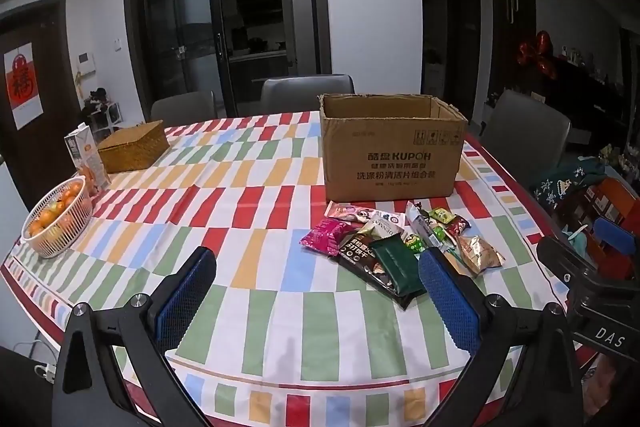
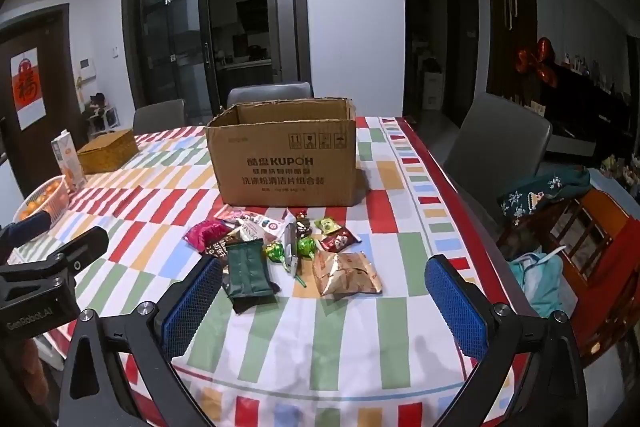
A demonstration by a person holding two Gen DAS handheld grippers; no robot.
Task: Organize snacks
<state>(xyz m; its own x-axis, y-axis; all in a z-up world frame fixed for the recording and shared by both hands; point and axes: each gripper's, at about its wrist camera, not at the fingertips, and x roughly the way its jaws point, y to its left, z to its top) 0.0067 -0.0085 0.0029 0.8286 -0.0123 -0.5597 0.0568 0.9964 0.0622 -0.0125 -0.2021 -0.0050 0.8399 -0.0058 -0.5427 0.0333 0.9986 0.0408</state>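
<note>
An open cardboard box (image 1: pixel 394 147) stands on the striped tablecloth; it also shows in the right wrist view (image 2: pixel 286 163). In front of it lies a pile of snack packets (image 1: pixel 396 243): a dark green packet (image 2: pixel 246 263), a pink packet (image 2: pixel 204 233), a gold foil packet (image 2: pixel 346 273), green lollipops (image 2: pixel 276 251) and small sachets. My left gripper (image 1: pixel 320 271) is open and empty, above the table just left of the pile. My right gripper (image 2: pixel 324 277) is open and empty, near the pile's front, the green packet by its left finger.
A white basket of oranges (image 1: pixel 56 217), a juice carton (image 1: pixel 88 157) and a wicker box (image 1: pixel 134 147) stand at the table's left. Grey chairs (image 1: pixel 308 87) surround the table (image 1: pixel 248 179). A chair with clothes (image 2: pixel 560 195) is at the right.
</note>
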